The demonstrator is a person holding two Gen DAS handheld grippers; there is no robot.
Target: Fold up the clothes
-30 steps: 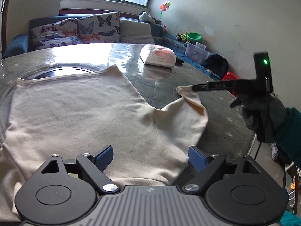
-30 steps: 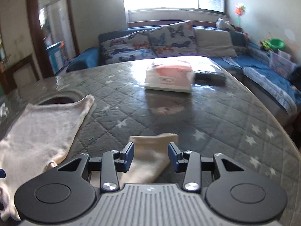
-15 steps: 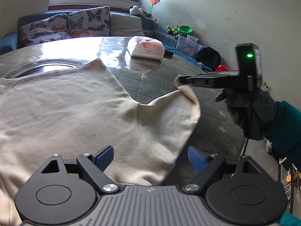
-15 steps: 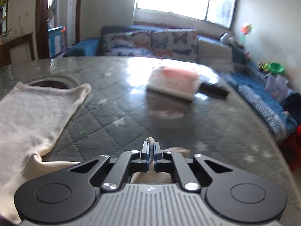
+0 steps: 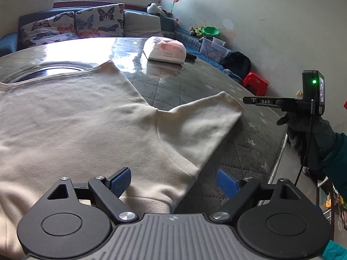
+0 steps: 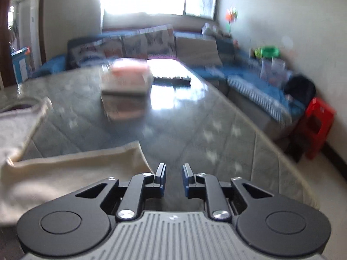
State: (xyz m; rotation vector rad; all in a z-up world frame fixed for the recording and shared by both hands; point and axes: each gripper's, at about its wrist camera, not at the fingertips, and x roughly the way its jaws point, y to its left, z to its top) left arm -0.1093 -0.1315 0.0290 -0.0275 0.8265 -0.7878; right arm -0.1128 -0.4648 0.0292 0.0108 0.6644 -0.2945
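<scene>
The right gripper [image 6: 173, 174] jaws are opening, empty, beside the sleeve [image 5: 201, 121] near the tabletop's [image 5: 249, 151] right edge; left gripper [image 5: 173, 181] spread. Regrabbing carelessly could bunch that flattened sleeve.

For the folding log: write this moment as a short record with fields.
garment: cream shirt spread flat on the quilted table
sleeve: the sleeve lies stretched out toward the right tongs, free of them
left tongs: left tongs open, over the shirt's near edge
right tongs: right tongs opening, nothing between them, just past the sleeve end
other items: tissue pack at the far side
</scene>
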